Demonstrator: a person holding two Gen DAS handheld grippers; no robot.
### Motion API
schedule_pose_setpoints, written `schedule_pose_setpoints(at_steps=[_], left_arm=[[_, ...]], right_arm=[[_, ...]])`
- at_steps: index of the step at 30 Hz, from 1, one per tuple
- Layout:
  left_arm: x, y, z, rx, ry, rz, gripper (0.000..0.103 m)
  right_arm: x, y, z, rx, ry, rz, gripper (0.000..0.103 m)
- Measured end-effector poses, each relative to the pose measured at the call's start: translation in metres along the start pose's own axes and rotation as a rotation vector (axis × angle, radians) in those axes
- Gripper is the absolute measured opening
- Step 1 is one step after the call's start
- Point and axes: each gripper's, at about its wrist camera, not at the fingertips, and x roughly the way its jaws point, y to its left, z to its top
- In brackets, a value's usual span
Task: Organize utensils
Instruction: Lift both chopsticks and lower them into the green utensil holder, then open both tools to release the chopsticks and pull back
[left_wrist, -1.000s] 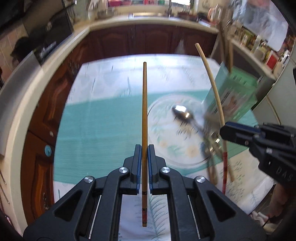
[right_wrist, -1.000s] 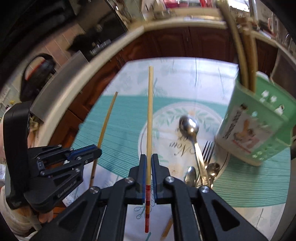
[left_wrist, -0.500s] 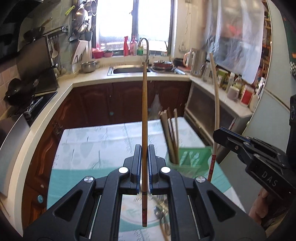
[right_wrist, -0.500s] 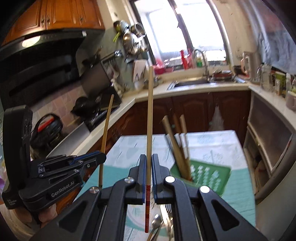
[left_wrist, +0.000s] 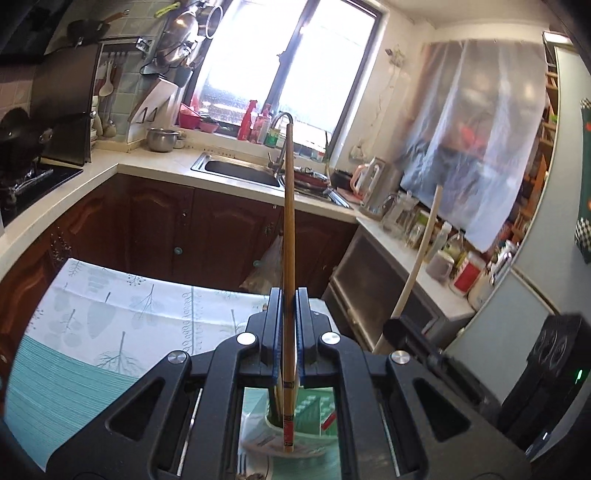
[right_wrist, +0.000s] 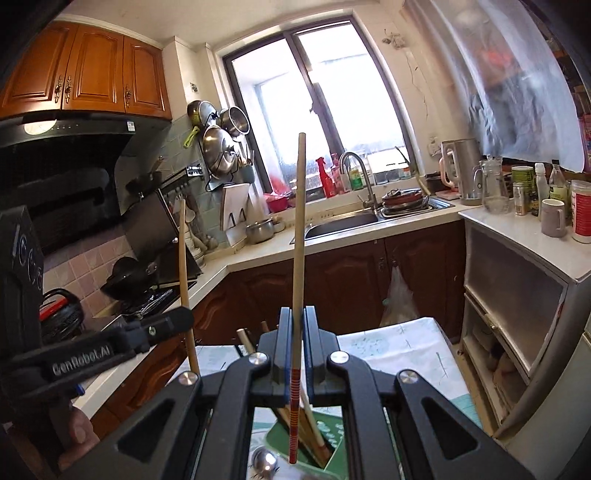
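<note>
My left gripper (left_wrist: 289, 332) is shut on a brown wooden chopstick (left_wrist: 289, 236) that stands upright, its red-banded lower end over the green utensil holder (left_wrist: 314, 417). My right gripper (right_wrist: 298, 347) is shut on a paler chopstick (right_wrist: 298, 240), also upright, its red-striped end hanging over the same green holder (right_wrist: 332, 432), which holds several chopsticks. Each gripper shows in the other's view: the right one (left_wrist: 406, 332) at the right, the left one (right_wrist: 147, 332) at the left. A spoon bowl (right_wrist: 264, 461) shows below the right gripper.
The table (left_wrist: 110, 314) carries a leaf-print cloth and a teal mat. Dark cabinets, a sink (left_wrist: 240, 171) and a worktop with jars and mugs (right_wrist: 554, 218) ring the table. A stove with pans (right_wrist: 129, 277) stands at the left.
Both grippers have tilted up from looking down at the table to near level, each keeping its chopstick. The holder has gone from the right side to directly beneath the fingers.
</note>
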Motion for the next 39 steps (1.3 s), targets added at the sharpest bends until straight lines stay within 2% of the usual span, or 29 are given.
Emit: schedule_pose_setpoints(at_steps=[2, 5, 14, 21, 23, 27, 31, 34, 39], left_arm=[[0.008, 0.006, -0.005, -0.013, -0.043, 0.016, 0.004], [0.023, 0.007, -0.014, -0.013, -0.059, 0.022, 0.004], [0.043, -0.007, -0.065, 0.084, -0.130, 0.050, 0.004], [0.048, 0.003, -0.096, 0.099, -0.034, 0.051, 0.004], [0.047, 0.004, -0.104, 0.109, 0.023, 0.039, 0.004], [0.038, 0.011, -0.110, 0.103, 0.082, 0.050, 0.007], [0.027, 0.028, -0.109, 0.049, 0.139, 0.066, 0.026], [0.016, 0.040, -0.105, 0.028, 0.162, 0.076, 0.037], [-0.001, 0.049, -0.102, 0.020, 0.192, 0.100, 0.039]], right_arm=[[0.005, -0.002, -0.006, -0.020, -0.017, -0.016, 0.005], [0.016, -0.006, -0.016, -0.050, -0.019, -0.020, 0.005], [0.034, -0.019, -0.043, -0.109, 0.021, -0.021, 0.005], [0.038, -0.016, -0.063, -0.196, 0.089, 0.043, 0.005], [0.038, -0.011, -0.069, -0.237, 0.134, 0.071, 0.006], [0.040, -0.001, -0.078, -0.301, 0.239, 0.092, 0.006], [0.034, 0.000, -0.078, -0.280, 0.246, 0.090, 0.018], [0.027, -0.004, -0.074, -0.237, 0.237, 0.095, 0.018], [0.014, 0.000, -0.072, -0.228, 0.227, 0.070, 0.018]])
